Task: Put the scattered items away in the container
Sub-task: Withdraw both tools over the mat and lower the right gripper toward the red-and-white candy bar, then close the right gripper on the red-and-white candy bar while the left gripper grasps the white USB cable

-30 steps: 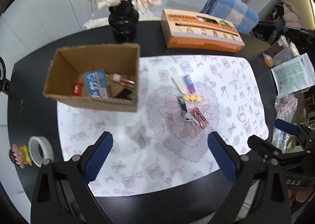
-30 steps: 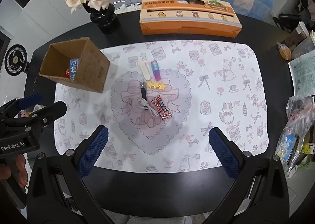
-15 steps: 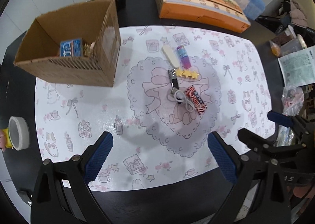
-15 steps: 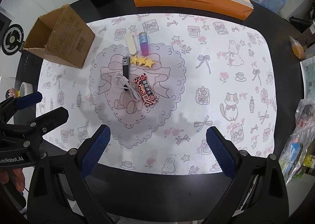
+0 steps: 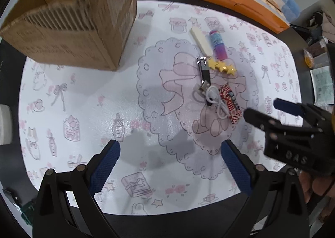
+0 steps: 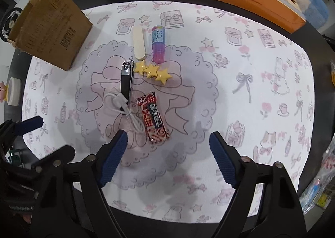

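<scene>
Six small things lie clustered on the patterned mat (image 6: 251,53) on the worktop, none boxed as far as this moment shows: nail file (image 6: 138,42), purple tube (image 6: 158,43), star hair clip (image 6: 152,72), nail clipper (image 6: 126,78), white USB cable (image 6: 123,110) and red snack packet (image 6: 153,120). The cardboard box (image 6: 50,26) stands at ten o'clock, its inside hidden. Left gripper (image 5: 169,166) and right gripper (image 6: 167,156) hover with jaws wide and empty, the right nearest the packet

"DAS" on right gripper (image 5: 293,120)
</scene>
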Demonstrator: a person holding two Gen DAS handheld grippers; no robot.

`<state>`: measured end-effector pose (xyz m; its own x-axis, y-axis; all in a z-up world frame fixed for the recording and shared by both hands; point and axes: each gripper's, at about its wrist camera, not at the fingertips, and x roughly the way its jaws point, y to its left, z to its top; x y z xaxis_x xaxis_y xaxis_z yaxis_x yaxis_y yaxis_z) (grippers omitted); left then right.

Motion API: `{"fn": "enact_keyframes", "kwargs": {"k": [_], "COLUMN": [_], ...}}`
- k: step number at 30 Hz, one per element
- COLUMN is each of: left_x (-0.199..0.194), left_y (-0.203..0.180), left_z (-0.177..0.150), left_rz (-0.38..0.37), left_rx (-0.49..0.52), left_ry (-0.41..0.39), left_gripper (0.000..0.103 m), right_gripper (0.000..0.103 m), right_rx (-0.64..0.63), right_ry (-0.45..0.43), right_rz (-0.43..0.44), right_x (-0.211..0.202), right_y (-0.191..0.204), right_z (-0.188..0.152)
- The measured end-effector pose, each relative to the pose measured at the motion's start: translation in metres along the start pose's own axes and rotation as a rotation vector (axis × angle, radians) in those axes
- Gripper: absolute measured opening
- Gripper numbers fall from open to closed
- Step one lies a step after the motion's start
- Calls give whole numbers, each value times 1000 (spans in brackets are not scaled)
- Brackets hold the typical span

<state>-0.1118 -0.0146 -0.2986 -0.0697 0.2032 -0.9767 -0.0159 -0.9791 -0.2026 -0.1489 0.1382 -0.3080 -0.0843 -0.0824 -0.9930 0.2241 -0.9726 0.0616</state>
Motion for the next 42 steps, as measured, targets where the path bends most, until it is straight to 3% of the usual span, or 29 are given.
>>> {"fn": "enact_keyframes", "kwargs": {"k": [12,23,31,33,34,35,42], "left_x": [28,39,49,49,49,49,55], "left_y": [3,-9,-21,-24,-25,-27,-56], "left_z": [1,13,8,8,8,9,19], "left_rz": [-13,-9,5,7,4,-5,-29], "left_rx": [-47,-32,-4,3,4,2,33], "left_ry": [20,7,21,16,13,10,-11], "left_gripper": [96,96,96,96,96,96,96], "right_gripper": [66,48,49,36,24,21,19], "right_rx": [-67,-12,-133,-131,-132,-118,-5], "right_ry": [23,25,26,19,16,19,34], "right_rz": [1,68,26,-3,-26,-25,2], "right_x": [35,39,39,38,37,37,33], "right_y": [13,-4,7,5,4,0,-41], "right_z": [16,16,13,12,12,11,10]}}
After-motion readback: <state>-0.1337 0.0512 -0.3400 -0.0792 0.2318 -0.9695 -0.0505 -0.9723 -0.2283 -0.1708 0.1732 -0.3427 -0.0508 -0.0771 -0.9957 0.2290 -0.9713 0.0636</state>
